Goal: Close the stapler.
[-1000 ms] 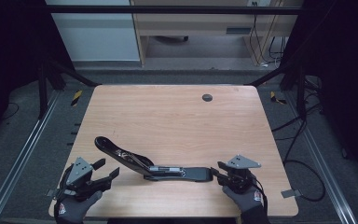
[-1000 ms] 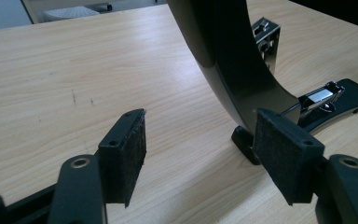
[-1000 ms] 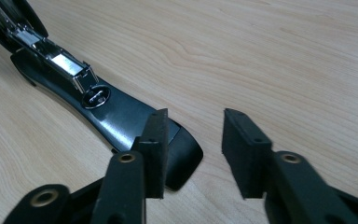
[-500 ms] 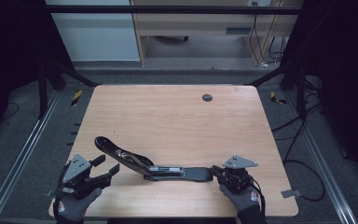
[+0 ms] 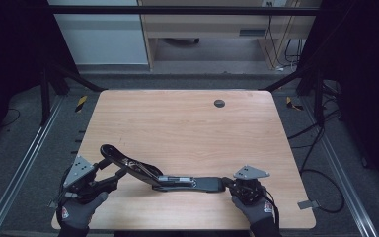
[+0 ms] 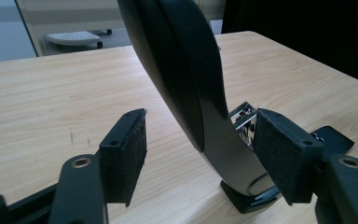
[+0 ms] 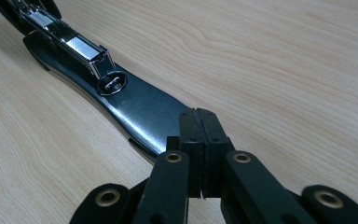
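Where the high view looks down on the wooden surface [image 5: 187, 123], a black stapler [image 5: 153, 174] lies opened out near the front edge, its lid angled up to the left and its base stretched right. The left gripper [image 5: 112, 175] sits at the raised lid; the right gripper [image 5: 228, 183] meets the base's end. A small dark grommet [image 5: 219, 103] marks the far side.

In the left gripper view, the fingers [image 6: 126, 156] stand apart on either side of the upright lid [image 6: 186, 79].

In the right gripper view, the fingers [image 7: 189, 140] are pressed together at the tip of the base [image 7: 140, 109], beyond which the metal staple channel [image 7: 70, 44] runs.
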